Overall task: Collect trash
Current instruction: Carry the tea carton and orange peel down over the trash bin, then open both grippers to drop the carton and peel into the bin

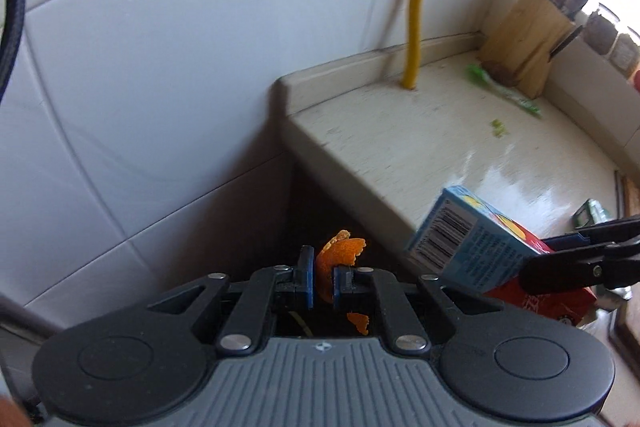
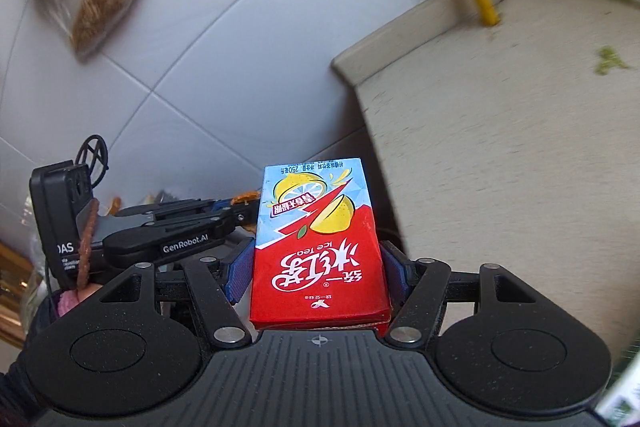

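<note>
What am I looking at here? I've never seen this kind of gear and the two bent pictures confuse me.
These are two hand-held grippers, each carrying a wide-angle camera that looks along its fingers. One picture comes from the left gripper, shut on a piece of orange peel. The other comes from the right gripper, shut on an ice tea carton. Both are held just off the end of a pale kitchen counter. On it lie green scraps, a knife block and a yellow pipe.
</note>
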Available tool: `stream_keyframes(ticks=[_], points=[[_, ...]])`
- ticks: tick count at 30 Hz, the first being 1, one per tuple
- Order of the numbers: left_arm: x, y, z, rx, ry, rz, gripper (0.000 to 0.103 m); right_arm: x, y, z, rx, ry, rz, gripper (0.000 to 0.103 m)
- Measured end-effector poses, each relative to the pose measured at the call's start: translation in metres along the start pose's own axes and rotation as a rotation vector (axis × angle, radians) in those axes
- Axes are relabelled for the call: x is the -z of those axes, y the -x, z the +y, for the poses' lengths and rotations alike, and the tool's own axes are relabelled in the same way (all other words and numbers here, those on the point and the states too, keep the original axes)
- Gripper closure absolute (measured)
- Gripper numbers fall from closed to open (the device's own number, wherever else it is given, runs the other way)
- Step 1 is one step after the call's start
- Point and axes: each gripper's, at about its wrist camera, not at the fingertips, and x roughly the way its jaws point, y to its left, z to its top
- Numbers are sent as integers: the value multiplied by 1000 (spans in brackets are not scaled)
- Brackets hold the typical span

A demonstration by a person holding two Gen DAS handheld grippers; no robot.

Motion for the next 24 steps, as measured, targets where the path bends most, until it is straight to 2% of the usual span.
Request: stream_keyframes(ticks=[4,10,12,14,20,24], points=[[10,-11,27,-16,19,39,96,-5,-42,17,7,3,53,32],[18,-31,53,-44,-3,112,95,-4,-100,26,46,-16,128,32],[22,-41,57,-69,-30,157,90,-2,-120,27,76,-17,151,31],[25,-49,62,-95,-38,190,73,2,-139,24,105,-26,173,30],[29,-57,69,-106,-44,215,66,7,-158,16,127,-86,191,27],[26,-52,73,-92,-37,209,66,9,-142,14,126,-105,184,26]])
